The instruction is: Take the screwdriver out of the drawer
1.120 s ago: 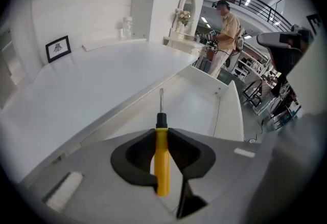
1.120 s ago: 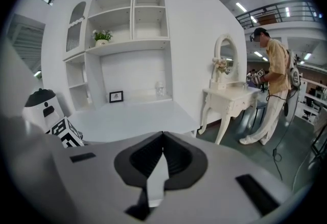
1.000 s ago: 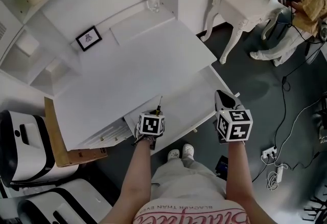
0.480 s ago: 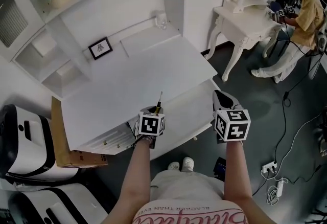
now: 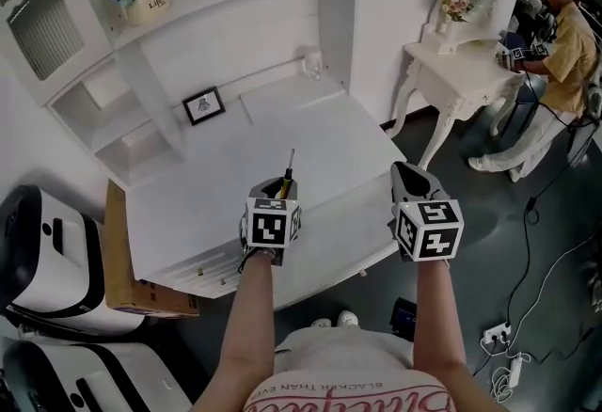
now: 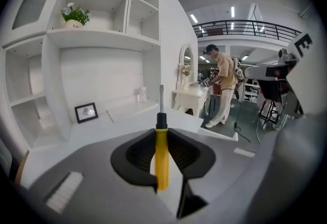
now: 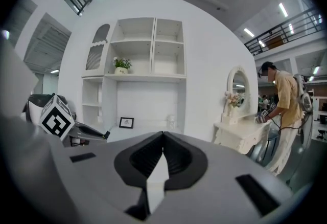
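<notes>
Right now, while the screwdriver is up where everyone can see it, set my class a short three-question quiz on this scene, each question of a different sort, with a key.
1. True or false: the left gripper is closed on the screwdriver at its yellow handle.
2. Multiple choice: what is between the jaws of the right gripper? A) a screwdriver B) a picture frame C) nothing
3. Short answer: does the screwdriver's metal shaft point back toward the person or away, toward the shelves?

Key: 1 true; 2 C, its jaws meet at the tips with nothing in them; 3 away, toward the shelves.
</notes>
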`<state>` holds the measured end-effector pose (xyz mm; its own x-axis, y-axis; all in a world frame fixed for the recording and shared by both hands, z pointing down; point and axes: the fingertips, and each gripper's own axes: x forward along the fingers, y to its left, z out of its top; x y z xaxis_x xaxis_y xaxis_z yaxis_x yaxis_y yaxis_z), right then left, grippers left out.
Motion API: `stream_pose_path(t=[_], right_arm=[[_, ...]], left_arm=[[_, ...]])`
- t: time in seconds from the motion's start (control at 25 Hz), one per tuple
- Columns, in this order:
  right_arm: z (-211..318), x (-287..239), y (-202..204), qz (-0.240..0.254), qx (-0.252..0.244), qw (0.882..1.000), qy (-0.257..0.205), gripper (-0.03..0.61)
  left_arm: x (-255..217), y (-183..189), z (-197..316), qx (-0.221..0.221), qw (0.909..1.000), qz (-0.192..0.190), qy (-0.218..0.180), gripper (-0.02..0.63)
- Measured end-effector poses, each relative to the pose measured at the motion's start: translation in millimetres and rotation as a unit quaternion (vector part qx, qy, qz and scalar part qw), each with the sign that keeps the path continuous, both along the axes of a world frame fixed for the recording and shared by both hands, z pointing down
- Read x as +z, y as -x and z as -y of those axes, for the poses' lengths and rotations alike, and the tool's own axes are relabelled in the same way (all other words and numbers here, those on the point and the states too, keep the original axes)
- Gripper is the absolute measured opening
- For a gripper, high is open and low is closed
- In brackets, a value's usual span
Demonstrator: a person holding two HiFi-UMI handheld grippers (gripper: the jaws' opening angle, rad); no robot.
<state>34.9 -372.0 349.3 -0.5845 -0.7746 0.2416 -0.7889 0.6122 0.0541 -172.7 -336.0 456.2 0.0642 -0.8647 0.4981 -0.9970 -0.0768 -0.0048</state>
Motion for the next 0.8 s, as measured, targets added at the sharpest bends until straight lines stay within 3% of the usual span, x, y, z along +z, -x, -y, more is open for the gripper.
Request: stream_pose_path(t=[0.36, 0.8], right_arm=[[-6, -67, 10, 0.019, -0.015, 0.997, -0.078, 0.008], [-17, -131, 5, 0.042, -0.016, 0.988, -0.151, 0.007]], left_arm=[[-103, 13, 5, -0.027, 0.9923, 0.022, -0.119, 0.083], [-194, 25, -9, -0.05, 0.9693, 0.049, -0.235, 0.083]])
